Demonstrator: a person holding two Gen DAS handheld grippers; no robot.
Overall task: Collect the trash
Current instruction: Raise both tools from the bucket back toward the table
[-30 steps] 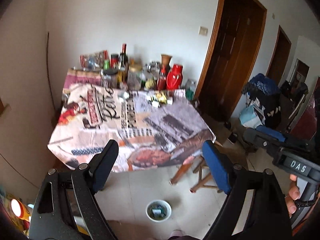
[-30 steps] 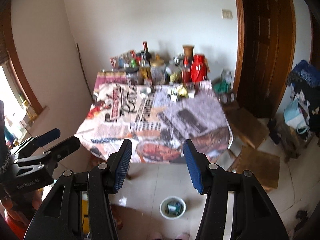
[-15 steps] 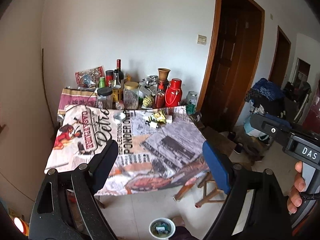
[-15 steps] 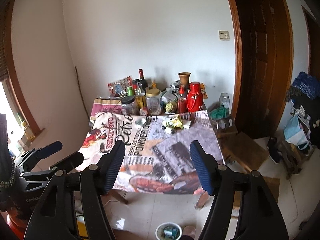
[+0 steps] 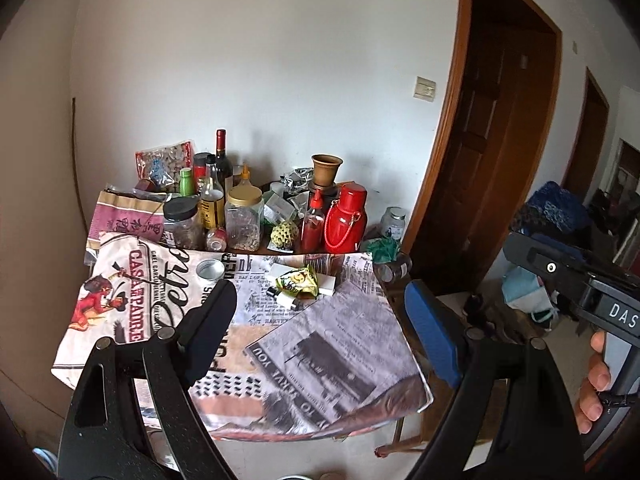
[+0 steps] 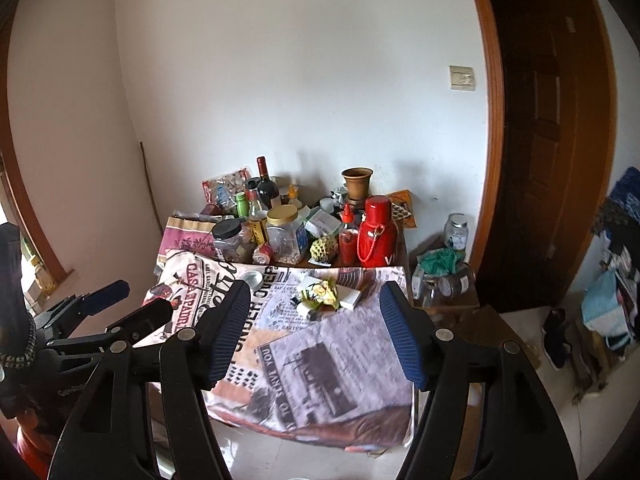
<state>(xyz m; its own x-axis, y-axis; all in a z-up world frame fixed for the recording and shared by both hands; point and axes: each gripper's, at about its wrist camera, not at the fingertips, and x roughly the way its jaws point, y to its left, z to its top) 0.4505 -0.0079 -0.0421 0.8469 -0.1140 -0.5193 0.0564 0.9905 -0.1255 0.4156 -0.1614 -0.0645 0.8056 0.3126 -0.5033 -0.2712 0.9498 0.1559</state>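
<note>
One crumpled yellow-green wrapper [image 5: 298, 280] lies on the tabletop [image 5: 328, 344], toward its far half and right of centre. Touching it: a flat white box [image 5: 325, 283] on its right, a second white box [image 5: 279, 270] at its left rear, and a small white bottle with a dark cap [image 5: 283, 298] lying on its side just in front. A round metal lid [image 5: 210, 269] sits open-side up to the left, apart from the cluster. Printed newspaper-style cloth covers the tabletop.

Behind the cloth, along the wall edge, stand a red thermos [image 5: 346, 218], a red squeeze bottle [image 5: 313, 226] just left of it, a custard apple [image 5: 284, 234], a gold-lidded plastic jar [image 5: 244, 218], a black-lidded jar [image 5: 182, 222], a wine bottle [image 5: 222, 160] and a brown clay pot [image 5: 326, 168] raised at the back.

Left gripper [image 5: 320, 332] hangs over the near part of the tabletop, jaws spread wide, nothing between them. Right gripper [image 6: 314, 334] likewise wide apart and empty, aimed at the wrapper cluster [image 6: 322, 294] from well short of it. Both are clear of every object.
</note>
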